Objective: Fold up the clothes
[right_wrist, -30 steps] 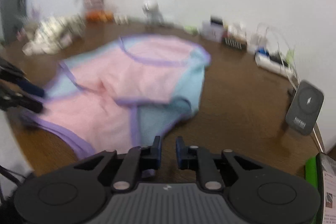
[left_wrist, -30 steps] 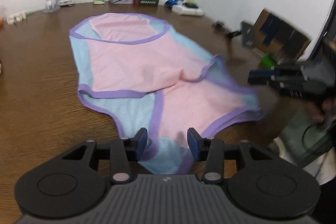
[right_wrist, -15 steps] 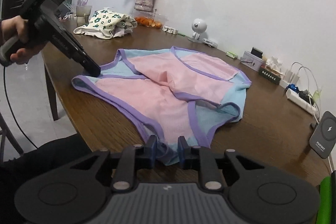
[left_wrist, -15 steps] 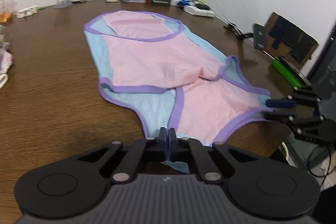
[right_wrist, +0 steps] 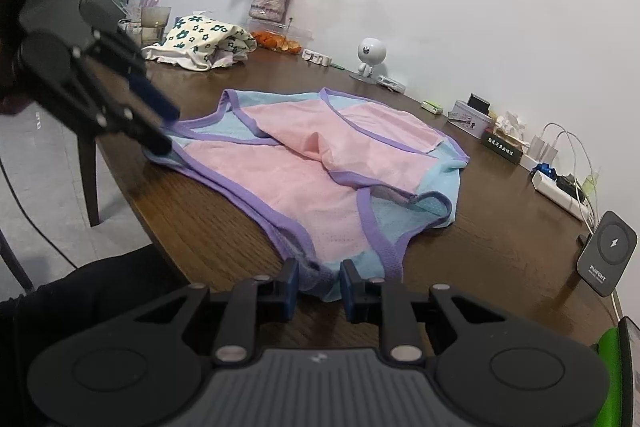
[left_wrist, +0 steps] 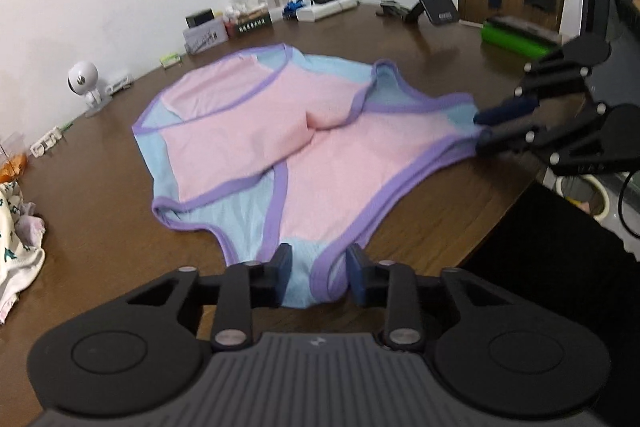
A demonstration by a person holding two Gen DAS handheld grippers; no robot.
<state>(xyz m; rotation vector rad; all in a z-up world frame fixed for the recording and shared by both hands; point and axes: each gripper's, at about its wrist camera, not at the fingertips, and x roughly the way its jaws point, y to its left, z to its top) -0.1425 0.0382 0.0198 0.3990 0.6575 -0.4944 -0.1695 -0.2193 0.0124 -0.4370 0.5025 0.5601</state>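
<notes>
A pink and light-blue garment with purple trim (left_wrist: 280,131) lies folded on the brown wooden table (left_wrist: 100,227); it also shows in the right wrist view (right_wrist: 320,171). My left gripper (left_wrist: 318,277) is open, its fingers on either side of the garment's near corner. My right gripper (right_wrist: 319,287) is open around the opposite near corner. Each gripper shows in the other's view, the right (left_wrist: 492,129) at the garment's right corner and the left (right_wrist: 160,127) at its left corner.
A floral cloth pile (right_wrist: 200,43) and a flower vase (right_wrist: 268,1) stand at the table's far left. A small white robot figure (left_wrist: 82,83), boxes (left_wrist: 204,35), a power strip (left_wrist: 324,9) and a phone stand (right_wrist: 608,253) line the back. A green object (left_wrist: 516,39) lies at the right edge.
Half a second ago my left gripper was shut; now it is open around the garment's corner. My right gripper has opened slightly wider. Both views have shifted.
</notes>
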